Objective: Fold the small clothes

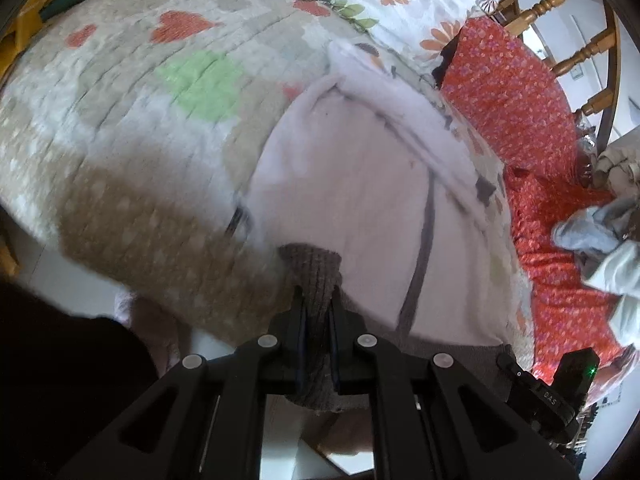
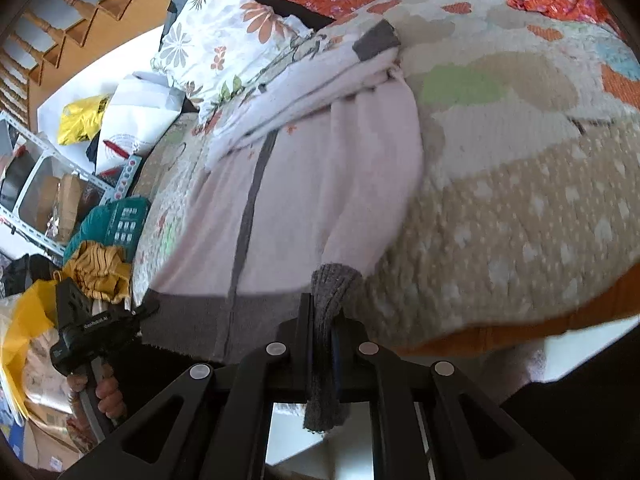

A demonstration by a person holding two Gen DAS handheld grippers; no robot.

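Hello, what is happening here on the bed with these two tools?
A person is folding a small pale pink jacket that lies on a patchwork quilt. Each hand holds a claw tool. The left claw is shut on one grey ribbed corner of the hem, and the right claw is shut on the other corner. The jacket's far part lies bunched near a flowered pillow.

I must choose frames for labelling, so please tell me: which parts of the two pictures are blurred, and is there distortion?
Left wrist view: the quilt and the pale garment are smeared by motion, while the left tongs stay sharp. Right wrist view: the quilt's near edge is smeared, the right tongs and the shelf clutter are clearer. Both views bend strongly, with dark corners.
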